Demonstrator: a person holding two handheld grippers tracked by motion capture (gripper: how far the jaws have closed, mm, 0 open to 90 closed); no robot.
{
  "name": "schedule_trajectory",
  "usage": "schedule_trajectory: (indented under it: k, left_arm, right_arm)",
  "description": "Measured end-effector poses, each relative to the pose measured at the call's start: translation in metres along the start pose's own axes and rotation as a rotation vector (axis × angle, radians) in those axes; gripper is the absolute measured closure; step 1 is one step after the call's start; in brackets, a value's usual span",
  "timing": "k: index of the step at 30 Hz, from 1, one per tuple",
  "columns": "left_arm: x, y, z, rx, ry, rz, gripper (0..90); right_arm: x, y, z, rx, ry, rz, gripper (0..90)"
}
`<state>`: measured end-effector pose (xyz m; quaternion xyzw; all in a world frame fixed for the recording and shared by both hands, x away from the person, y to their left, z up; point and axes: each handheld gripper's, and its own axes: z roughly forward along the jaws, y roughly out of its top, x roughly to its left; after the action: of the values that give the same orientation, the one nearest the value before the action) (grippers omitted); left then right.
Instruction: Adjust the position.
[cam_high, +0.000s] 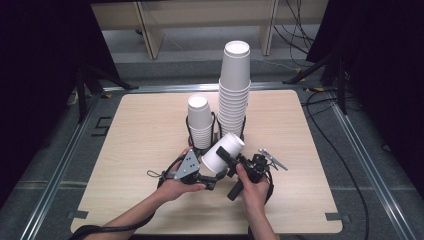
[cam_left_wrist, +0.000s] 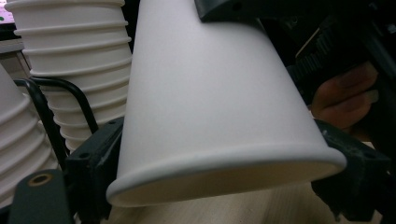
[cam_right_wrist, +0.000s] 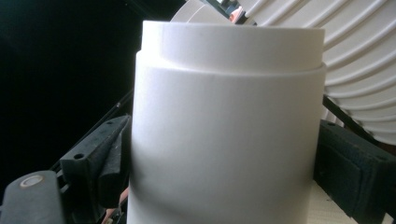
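A white paper cup (cam_high: 222, 150), tapered and rolled at its rim, is held above the near middle of the pale wooden table (cam_high: 140, 130), tipped so that its long axis runs from the rim at near left up to the closed base at far right. The left gripper (cam_high: 212, 176) is pinched on the rim end, and the right gripper (cam_high: 231, 161) is clamped across the body, so both hands are equally near. In the right gripper view a second nested cup (cam_right_wrist: 233, 42) is seen protruding beyond the first. Just behind, a short cup stack (cam_high: 200, 122) and a tall cup stack (cam_high: 234, 90) are seated in a black wire holder (cam_high: 216, 125).
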<state>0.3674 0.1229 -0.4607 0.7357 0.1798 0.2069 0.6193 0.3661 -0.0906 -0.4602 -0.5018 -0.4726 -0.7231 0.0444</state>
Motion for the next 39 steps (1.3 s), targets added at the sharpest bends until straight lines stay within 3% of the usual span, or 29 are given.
schedule_trajectory:
  k: [2,4,7,8,9,15,17,18,21,22,24,26,27,28,29,31,33,34,38,39]
  left_arm:
    - [0.0,0.0,0.0,0.002,0.001,0.002,13.7]
    - [0.003,0.0,-0.001,0.007,0.0,-0.006,13.9]
    - [0.005,0.001,-0.001,0.004,0.004,-0.025,14.1]
    - [0.006,0.001,0.0,-0.014,0.002,-0.031,14.1]
    - [0.006,0.002,-0.002,0.002,0.006,-0.031,14.1]
    - [0.008,0.003,-0.003,0.002,0.001,-0.022,14.1]
    - [0.008,0.003,-0.003,0.004,0.004,-0.009,14.1]
    - [0.008,0.003,-0.003,0.004,0.004,-0.009,14.1]
    - [0.01,0.003,-0.003,-0.014,0.003,-0.016,14.1]
    - [0.011,0.003,-0.006,0.019,0.007,-0.004,14.1]
    - [0.012,0.003,-0.007,0.024,0.009,-0.003,14.2]
    - [0.014,0.002,-0.01,0.034,0.007,-0.009,14.4]
    - [0.015,0.001,-0.011,0.038,0.009,-0.011,14.4]
    - [0.018,0.001,-0.012,0.044,0.031,0.001,14.4]
    - [0.018,0.0,-0.013,0.048,0.004,-0.013,14.4]
    - [0.02,0.0,-0.015,0.055,0.013,-0.01,14.3]
    - [0.021,0.001,-0.017,0.059,0.009,-0.004,14.3]
    - [0.021,0.003,-0.018,0.061,-0.01,-0.016,14.4]
    - [0.021,0.007,-0.022,0.092,-0.034,-0.013,14.3]
    - [0.021,0.007,-0.022,0.088,-0.044,-0.003,14.3]
  right_arm:
    - [-0.001,-0.001,-0.001,0.002,-0.027,-0.008,11.5]
    - [-0.003,-0.001,-0.003,0.012,0.023,0.006,11.5]
    - [-0.002,-0.001,-0.005,0.014,0.005,0.004,11.5]
    - [-0.002,-0.001,-0.006,0.02,0.001,0.025,11.1]
    - [-0.004,0.0,-0.006,0.011,0.0,-0.004,10.5]
    - [-0.006,0.0,-0.009,0.02,-0.008,0.009,7.2]
    - [-0.003,0.0,-0.01,0.031,0.025,0.039,7.4]
    - [-0.004,0.0,-0.01,0.024,0.02,0.0,7.4]
    - [-0.004,0.001,-0.011,0.016,0.041,0.002,7.5]
    - [-0.003,0.002,-0.015,0.016,0.036,-0.003,8.6]
    - [-0.003,0.003,-0.018,0.015,0.02,-0.015,10.5]
    - [-0.002,0.003,-0.02,0.021,0.02,0.012,12.1]
    - [-0.006,0.004,-0.023,0.009,0.007,-0.019,12.6]
    - [-0.006,0.004,-0.023,0.009,0.007,-0.019,12.6]
    - [-0.008,0.004,-0.025,0.014,0.011,-0.013,12.5]
    - [-0.012,0.005,-0.031,0.025,0.014,-0.033,12.5]
    - [-0.011,0.005,-0.033,0.042,0.007,-0.02,12.4]
    - [-0.013,0.006,-0.035,0.047,0.006,-0.052,12.4]
    - [-0.016,0.009,-0.04,0.081,-0.027,-0.097,14.0]
    - [-0.018,0.012,-0.043,0.103,-0.031,-0.137,15.2]
